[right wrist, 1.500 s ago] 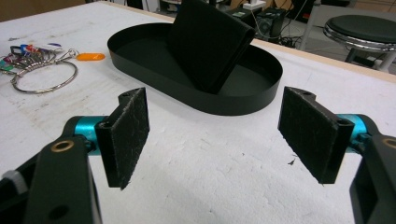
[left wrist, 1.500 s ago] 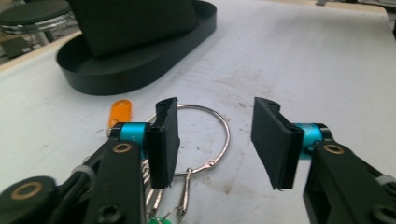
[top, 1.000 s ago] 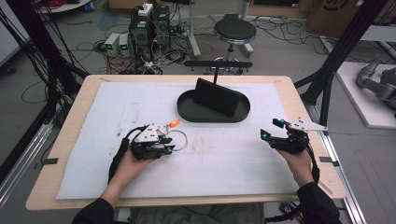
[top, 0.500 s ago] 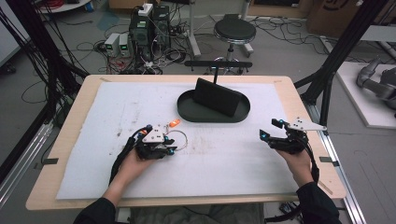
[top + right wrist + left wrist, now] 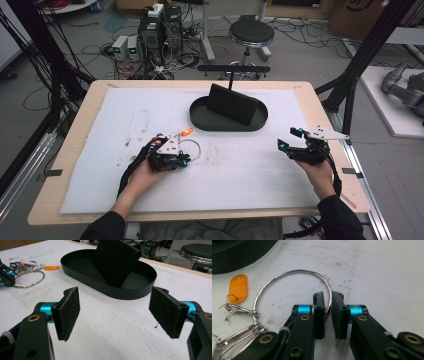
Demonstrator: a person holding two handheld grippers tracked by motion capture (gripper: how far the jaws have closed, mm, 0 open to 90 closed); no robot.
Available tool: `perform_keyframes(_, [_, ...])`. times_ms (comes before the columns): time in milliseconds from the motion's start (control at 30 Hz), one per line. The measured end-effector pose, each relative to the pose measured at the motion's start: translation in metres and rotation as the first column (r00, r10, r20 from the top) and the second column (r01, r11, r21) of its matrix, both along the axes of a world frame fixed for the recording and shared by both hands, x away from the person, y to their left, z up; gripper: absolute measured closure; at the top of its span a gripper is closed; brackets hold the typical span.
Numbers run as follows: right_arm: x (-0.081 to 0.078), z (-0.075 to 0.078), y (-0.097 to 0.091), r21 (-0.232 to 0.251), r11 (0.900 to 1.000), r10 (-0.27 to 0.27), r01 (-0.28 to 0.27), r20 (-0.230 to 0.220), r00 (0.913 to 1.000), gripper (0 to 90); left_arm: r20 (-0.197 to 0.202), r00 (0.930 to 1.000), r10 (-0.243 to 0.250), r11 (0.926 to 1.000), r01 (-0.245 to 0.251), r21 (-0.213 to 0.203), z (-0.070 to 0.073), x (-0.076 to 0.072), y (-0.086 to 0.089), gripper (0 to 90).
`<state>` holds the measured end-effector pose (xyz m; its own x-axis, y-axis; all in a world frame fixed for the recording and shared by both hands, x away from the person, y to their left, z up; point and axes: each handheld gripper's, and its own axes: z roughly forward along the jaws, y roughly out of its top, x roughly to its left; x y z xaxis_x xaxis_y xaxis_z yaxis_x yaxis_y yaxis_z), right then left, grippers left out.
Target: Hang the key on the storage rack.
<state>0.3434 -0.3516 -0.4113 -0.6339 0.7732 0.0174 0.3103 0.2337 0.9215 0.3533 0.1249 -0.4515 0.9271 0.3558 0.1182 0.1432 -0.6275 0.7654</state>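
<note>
A large silver key ring [image 5: 297, 270] lies flat on the white mat with several clips and an orange tag [image 5: 237, 288] at its left. My left gripper [image 5: 327, 298] straddles the ring's right side. Its jaws have just been closing, and the wire stands between the pads, against the left one, with a thin gap at the right. In the high view the left gripper [image 5: 186, 159] sits at the ring [image 5: 192, 148], below the orange tag [image 5: 186, 132]. My right gripper [image 5: 288, 138] rests at the mat's right, wide open [image 5: 115, 312] with nothing between its pads.
A black oval tray [image 5: 210, 125] stands at the back centre of the mat with a black wallet [image 5: 232, 104] leaning upright inside it. The right gripper view has the tray [image 5: 130, 296] just ahead and the ring [image 5: 37, 282] far left.
The left hand has shifted slightly at the ring and its gripper now sits lower and flatter over it. The right hand has stayed put.
</note>
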Motion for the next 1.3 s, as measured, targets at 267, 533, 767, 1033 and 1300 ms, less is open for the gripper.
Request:
perform_keyframes(267, [0.0,0.0,0.001,-0.002,1.0,0.008,-0.008,0.001,1.0,25.8,-0.029,0.9996,-0.002,0.9998,0.002,-0.019,0.001,0.002,0.001,85.5])
perform_keyframes(533, [0.001,0.0,0.0,0.003,1.0,0.007,-0.007,-0.001,1.0,25.8,-0.052,0.9986,-0.002,0.9922,-0.004,-0.124,0.008,0.002,0.007,86.3])
perform_keyframes(767, [0.001,0.0,0.0,0.001,1.0,0.009,-0.009,0.001,1.0,25.9,-0.065,0.9978,0.014,0.9623,-0.031,-0.27,0.02,0.002,0.018,86.3])
perform_keyframes(1033, [0.001,0.0,0.001,0.002,1.0,0.008,-0.008,0.002,1.0,25.9,-0.028,0.9977,0.062,0.9398,-0.068,-0.335,0.028,0.0,0.028,86.3])
perform_keyframes(1300, [0.001,-0.001,0.002,-0.001,1.0,0.007,-0.007,0.0,1.0,25.9,0.057,0.9879,0.144,0.9329,-0.117,-0.341,0.035,-0.003,0.035,86.3])
